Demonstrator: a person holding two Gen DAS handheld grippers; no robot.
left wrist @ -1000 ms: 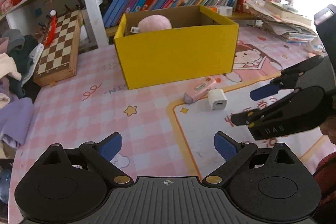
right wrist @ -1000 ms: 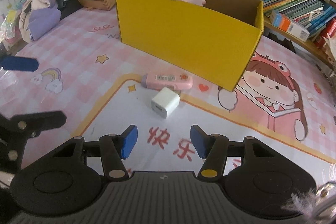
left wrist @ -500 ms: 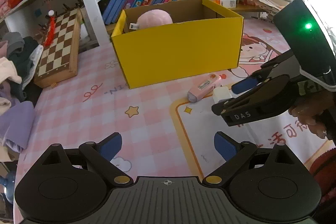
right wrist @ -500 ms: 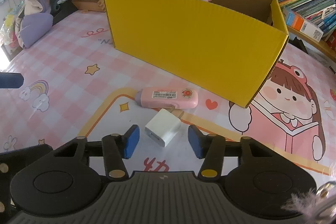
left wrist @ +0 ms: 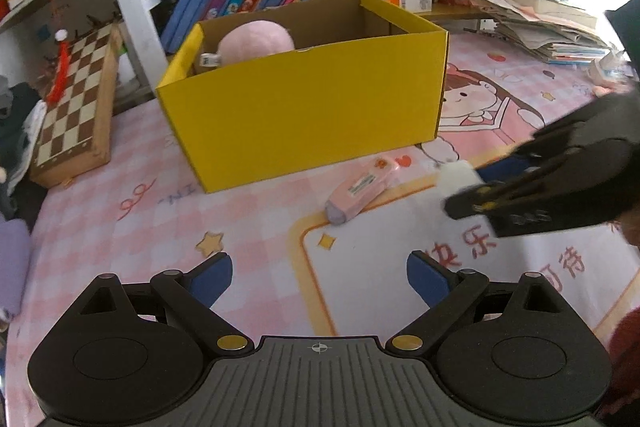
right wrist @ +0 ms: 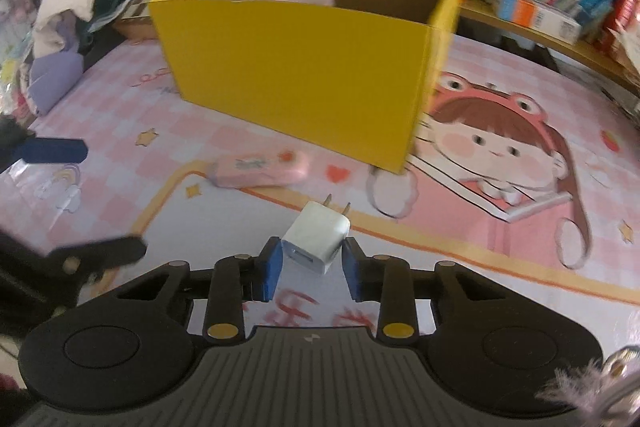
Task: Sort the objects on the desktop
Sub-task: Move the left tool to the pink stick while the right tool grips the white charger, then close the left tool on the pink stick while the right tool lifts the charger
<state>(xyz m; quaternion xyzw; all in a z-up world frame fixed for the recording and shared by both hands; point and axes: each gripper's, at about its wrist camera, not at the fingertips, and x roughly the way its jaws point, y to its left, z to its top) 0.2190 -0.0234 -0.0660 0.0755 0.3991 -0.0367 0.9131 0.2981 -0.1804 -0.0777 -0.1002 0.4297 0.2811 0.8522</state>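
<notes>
Over the pink mat [right wrist: 120, 131], the right gripper [right wrist: 312, 269] has just clamped the white charger [right wrist: 316, 241], ready for the yellow box [right wrist: 304, 67], while the left gripper [left wrist: 319, 277] gapes empty.

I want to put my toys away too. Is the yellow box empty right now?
No, a pink plush toy already sits inside the yellow box, poking up above its front wall at the left end.

Our table [left wrist: 120, 227], pink checked cloth: yellow box [left wrist: 304, 115] ahead of our left fingers; pink case [left wrist: 360, 189] between that box and our right fingers; chessboard [left wrist: 76, 103] far left; clothes [right wrist: 68, 27] and paper stack [left wrist: 548, 31] at the edges.
</notes>
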